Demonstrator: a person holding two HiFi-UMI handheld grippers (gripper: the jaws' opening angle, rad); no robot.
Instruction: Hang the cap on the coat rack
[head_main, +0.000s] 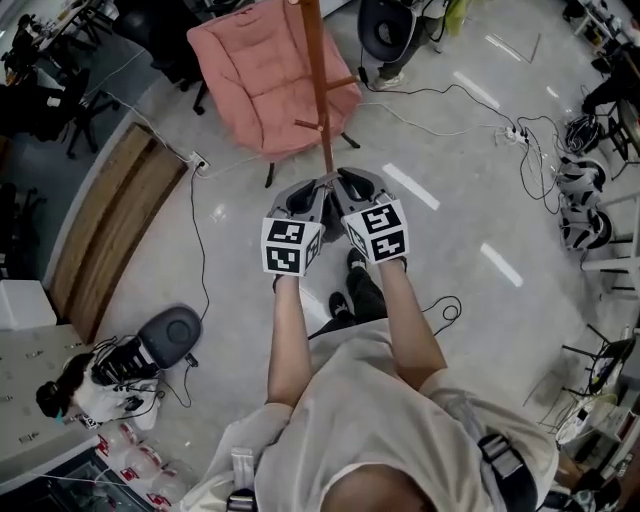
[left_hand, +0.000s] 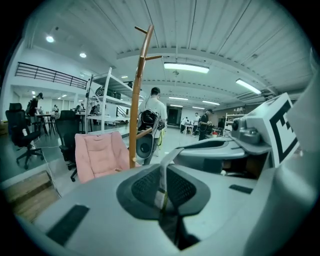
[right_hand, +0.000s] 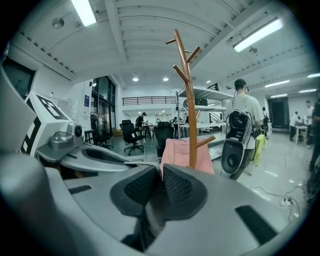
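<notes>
The wooden coat rack (head_main: 318, 90) stands just beyond both grippers, its branching pegs high in the left gripper view (left_hand: 136, 95) and the right gripper view (right_hand: 189, 95). My left gripper (head_main: 313, 187) and right gripper (head_main: 337, 181) are held side by side, tips nearly touching in front of the pole. A narrow grey fabric strap (left_hand: 168, 161) runs from between the left gripper's (left_hand: 162, 189) pads up to the right gripper's body (left_hand: 215, 150). Grey fabric (right_hand: 149, 212) also sits between the right gripper's (right_hand: 159, 187) pads. Only this fabric shows of the cap.
A pink padded chair (head_main: 262, 70) stands behind the rack. Cables and a power strip (head_main: 505, 132) trail over the floor to the right. A wooden platform (head_main: 110, 220) lies at the left. A person with a backpack (right_hand: 243, 125) stands farther off.
</notes>
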